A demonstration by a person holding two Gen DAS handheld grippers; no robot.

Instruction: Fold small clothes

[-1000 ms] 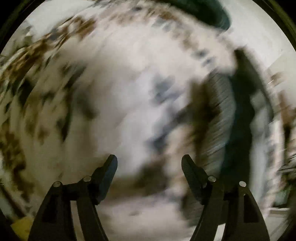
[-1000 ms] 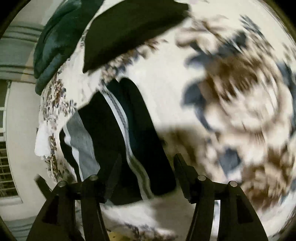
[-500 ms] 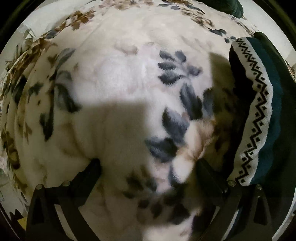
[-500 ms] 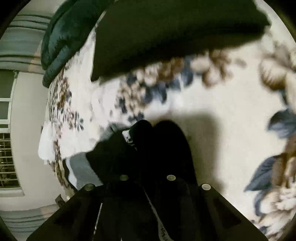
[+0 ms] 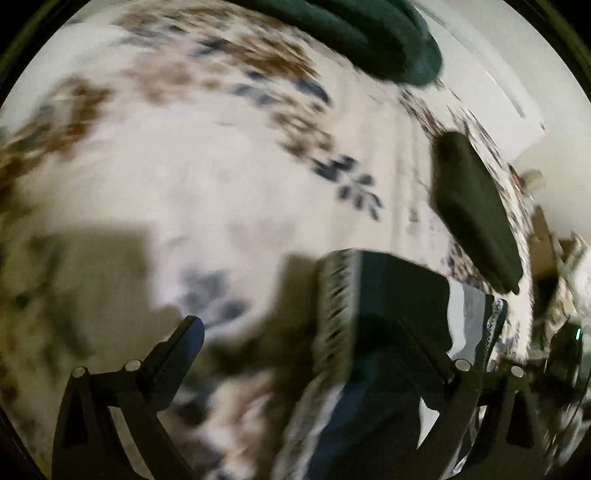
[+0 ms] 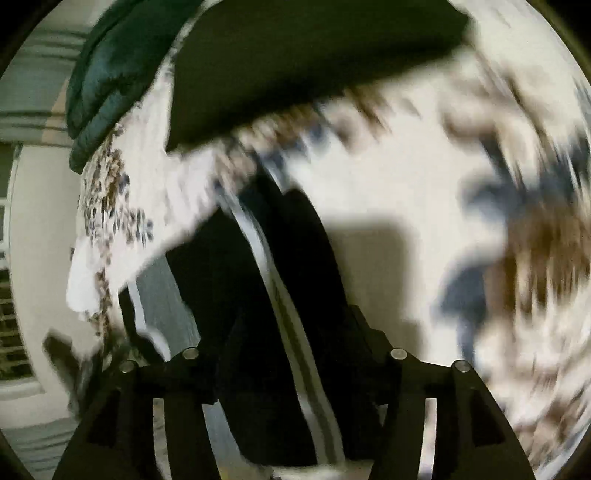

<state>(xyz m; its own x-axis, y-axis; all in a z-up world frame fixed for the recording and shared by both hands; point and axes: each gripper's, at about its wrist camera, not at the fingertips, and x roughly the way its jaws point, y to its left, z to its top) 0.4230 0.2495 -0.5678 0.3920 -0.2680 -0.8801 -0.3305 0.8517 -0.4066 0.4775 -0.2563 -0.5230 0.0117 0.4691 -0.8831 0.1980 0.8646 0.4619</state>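
Observation:
A small dark navy garment with a white patterned band and a grey panel (image 5: 388,295) lies on the floral blanket (image 5: 184,166). My left gripper (image 5: 295,325) is open; its right finger (image 5: 413,332) lies over the garment, its left finger (image 5: 184,339) over bare blanket. In the right wrist view the same garment (image 6: 295,277) runs between and under the fingers of my right gripper (image 6: 295,321), which stand wide apart. Both views are blurred by motion.
A folded dark olive garment (image 5: 476,206) lies on the blanket to the right, also in the right wrist view (image 6: 295,62). A dark green quilted item (image 5: 369,33) lies at the far edge (image 6: 107,77). The blanket's edge and a wall (image 6: 40,221) show on the left.
My right gripper has opened and drawn back from the navy garment it was closed over. My left gripper has swung right, so the garment now lies under its right finger.

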